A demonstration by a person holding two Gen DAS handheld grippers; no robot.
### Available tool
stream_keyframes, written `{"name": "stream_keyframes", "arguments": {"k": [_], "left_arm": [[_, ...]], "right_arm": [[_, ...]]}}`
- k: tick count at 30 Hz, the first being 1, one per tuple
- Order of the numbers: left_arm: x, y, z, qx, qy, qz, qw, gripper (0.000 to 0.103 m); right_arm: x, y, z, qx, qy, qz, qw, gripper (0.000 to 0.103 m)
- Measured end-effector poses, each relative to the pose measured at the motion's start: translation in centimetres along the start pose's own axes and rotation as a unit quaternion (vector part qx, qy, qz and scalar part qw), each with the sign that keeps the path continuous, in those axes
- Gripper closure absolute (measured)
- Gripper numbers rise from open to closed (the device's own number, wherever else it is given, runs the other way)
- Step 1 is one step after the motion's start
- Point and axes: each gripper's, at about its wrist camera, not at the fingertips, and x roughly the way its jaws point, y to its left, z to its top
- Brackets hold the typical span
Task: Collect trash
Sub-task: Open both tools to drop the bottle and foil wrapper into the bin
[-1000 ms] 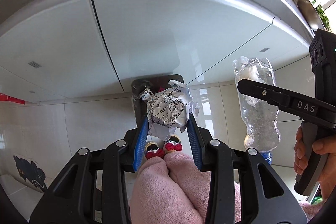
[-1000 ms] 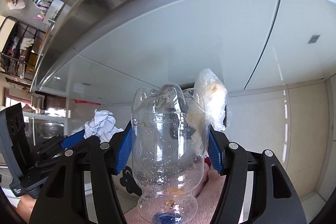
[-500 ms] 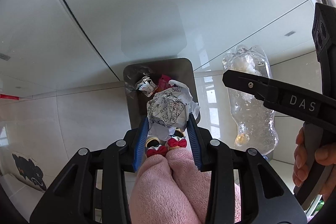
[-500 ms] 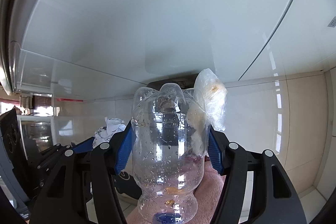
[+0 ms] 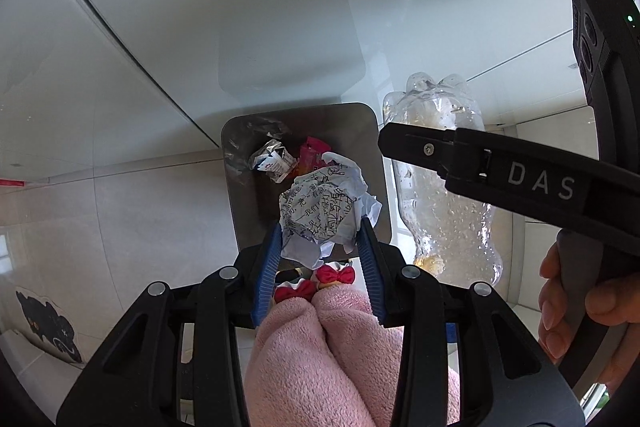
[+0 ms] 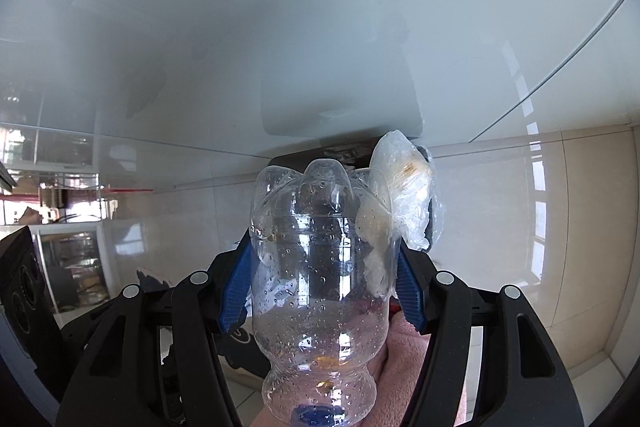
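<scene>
Both grippers have dropped toward bin (image 5: 240, 195). Left gripper (image 5: 320, 251) clamps paper wad (image 5: 320, 211) over it, wrappers inside; right gripper (image 6: 320, 283) view hides bin, clamps bottle (image 6: 320, 267) w/ plastic bag (image 6: 408, 195).

A home kitchen: glossy white cabinet doors (image 5: 200, 7), beige floor tiles (image 6: 560, 227), grey square trash bin (image 5: 248, 211) at 12 o'clock.

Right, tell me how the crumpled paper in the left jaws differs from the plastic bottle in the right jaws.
The crumpled paper is opaque white with printed writing; the plastic bottle is clear, dotted with droplets inside. The paper is a small wad; the bottle is long and keeps its shape, base pointing away, blue cap toward the camera. The paper hangs directly above the grey bin; the bottle is off to the side of it. Both are clamped between blue pads.
</scene>
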Motion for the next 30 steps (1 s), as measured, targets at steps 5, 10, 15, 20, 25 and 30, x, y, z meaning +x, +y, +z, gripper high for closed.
{"name": "stream_keyframes", "arguments": {"k": [5,10,15,20,25,30], "left_arm": [[0.1,0.2,0.3,-0.008,0.007,-0.011,0.9999,0.062],[0.3,0.7,0.3,-0.018,0.019,-0.017,0.9995,0.05],[-0.4,0.3,0.1,-0.01,0.012,-0.015,0.9998,0.035],[-1.1,-0.3,0.1,-0.004,0.01,-0.015,0.9998,0.034],[-3.5,-0.7,-0.2,-0.004,-0.004,-0.005,1.0,0.026],[-6.8,-0.6,0.1,-0.009,-0.025,0.001,0.9997,0.02]], "right_arm": [[0.9,0.0,0.2,0.0,0.011,0.007,1.0,0.038],[1.1,-0.8,0.3,0.012,0.01,0.001,1.0,0.026],[-0.1,-0.9,0.3,0.015,0.001,-0.004,1.0,0.025],[-1.4,-0.7,0.3,0.02,-0.011,-0.005,1.0,0.025],[-3.0,-0.5,0.0,0.025,-0.019,-0.003,1.0,0.025],[-6.2,0.3,-0.6,0.021,-0.037,-0.006,0.999,0.025]]}}
